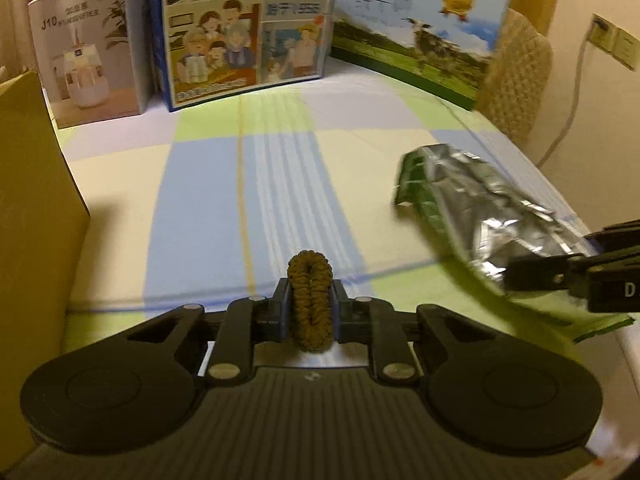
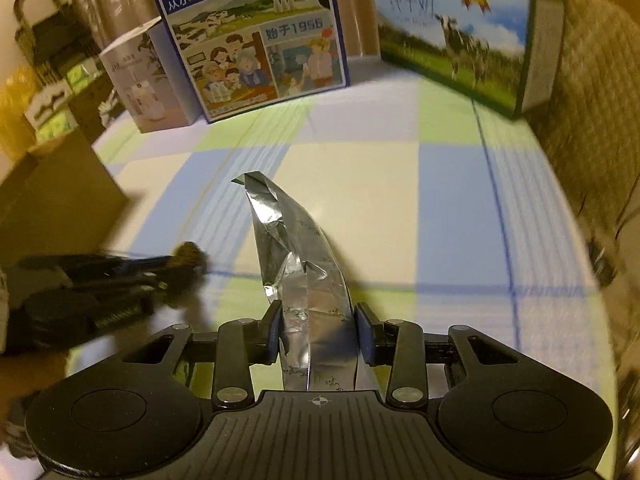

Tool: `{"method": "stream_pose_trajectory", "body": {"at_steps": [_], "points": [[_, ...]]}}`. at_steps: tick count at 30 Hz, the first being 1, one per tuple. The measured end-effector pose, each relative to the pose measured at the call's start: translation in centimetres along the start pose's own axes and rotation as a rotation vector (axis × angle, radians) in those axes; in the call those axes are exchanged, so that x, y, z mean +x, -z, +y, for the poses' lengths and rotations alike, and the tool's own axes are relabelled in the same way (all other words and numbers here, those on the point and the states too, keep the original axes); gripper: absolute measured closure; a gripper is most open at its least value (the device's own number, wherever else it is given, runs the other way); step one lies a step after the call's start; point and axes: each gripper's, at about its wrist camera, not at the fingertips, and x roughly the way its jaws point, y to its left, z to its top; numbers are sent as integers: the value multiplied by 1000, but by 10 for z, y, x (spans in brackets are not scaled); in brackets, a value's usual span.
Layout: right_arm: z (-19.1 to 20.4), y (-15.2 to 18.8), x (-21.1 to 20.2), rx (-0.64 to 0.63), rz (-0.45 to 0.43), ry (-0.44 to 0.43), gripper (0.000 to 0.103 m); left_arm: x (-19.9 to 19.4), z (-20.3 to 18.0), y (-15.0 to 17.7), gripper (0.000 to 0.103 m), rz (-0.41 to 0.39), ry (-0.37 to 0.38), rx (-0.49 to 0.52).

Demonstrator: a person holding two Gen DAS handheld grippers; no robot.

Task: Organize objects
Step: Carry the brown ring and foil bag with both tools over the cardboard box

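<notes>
My left gripper (image 1: 311, 300) is shut on a brown braided hair tie (image 1: 310, 296), held upright between its blue pads above the checked tablecloth. My right gripper (image 2: 318, 330) is shut on a silver and green foil packet (image 2: 298, 264), which sticks forward and up from the jaws. In the left wrist view the same foil packet (image 1: 472, 216) hangs at the right, pinched by the right gripper (image 1: 560, 276). In the right wrist view the left gripper (image 2: 176, 268) shows blurred at the left with the hair tie (image 2: 188, 254) in it.
At the back stand a white humidifier box (image 1: 86, 52), a blue milk carton box (image 1: 244, 28) and a green milk box (image 1: 420, 36). A brown cardboard box (image 1: 28, 184) is at the left. A quilted chair back (image 1: 516, 76) is at the right.
</notes>
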Motion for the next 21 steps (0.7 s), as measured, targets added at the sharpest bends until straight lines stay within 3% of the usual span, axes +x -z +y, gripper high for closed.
{"method": "stream_pose_trajectory", "body": {"at_steps": [9, 12, 15, 21], "points": [[16, 30, -47, 43, -8, 21, 69, -58, -28, 27, 88, -12, 64, -4], [20, 47, -51, 60, 39, 30, 69, -72, -33, 37, 88, -13, 69, 18], [15, 60, -50, 109, 83, -27, 68, -83, -33, 46, 88, -17, 73, 33], [35, 55, -42, -52, 103, -18, 60, -92, -27, 46, 88, -34, 84, 8]]}}
